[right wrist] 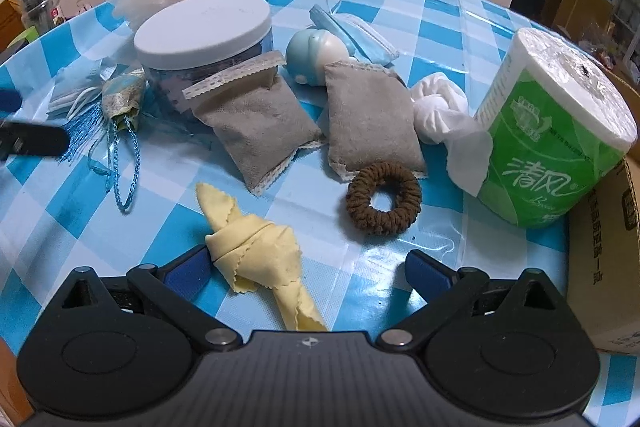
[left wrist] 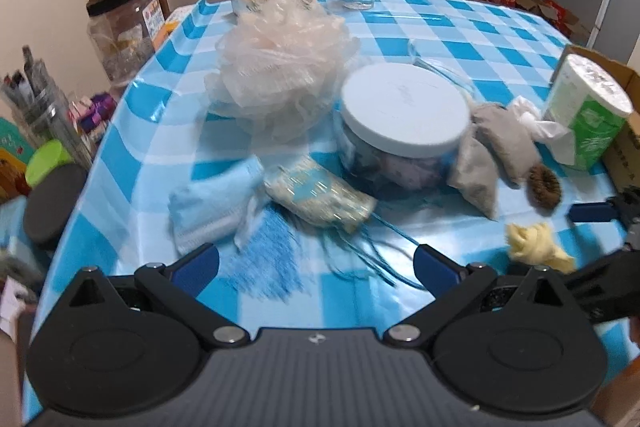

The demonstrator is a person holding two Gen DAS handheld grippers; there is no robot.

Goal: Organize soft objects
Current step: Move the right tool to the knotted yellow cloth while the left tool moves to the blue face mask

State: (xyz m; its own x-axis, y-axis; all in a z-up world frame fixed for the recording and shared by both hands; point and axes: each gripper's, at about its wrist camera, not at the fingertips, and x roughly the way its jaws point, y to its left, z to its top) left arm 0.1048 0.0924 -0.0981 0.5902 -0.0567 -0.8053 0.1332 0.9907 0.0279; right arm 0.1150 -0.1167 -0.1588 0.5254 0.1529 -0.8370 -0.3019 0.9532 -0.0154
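Right gripper [right wrist: 306, 269] spread wide, empty; yellow cloth [right wrist: 256, 251] by its left finger, long axis running diagonally away. Left gripper [left wrist: 316, 263] spread, farther off.

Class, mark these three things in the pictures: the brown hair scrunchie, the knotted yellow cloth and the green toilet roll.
brown hair scrunchie [right wrist: 384, 198]: right wrist view, on its left band.
knotted yellow cloth [right wrist: 256, 259]: right wrist view, on the knot.
green toilet roll [right wrist: 560, 155]: right wrist view, on the green wrapper.
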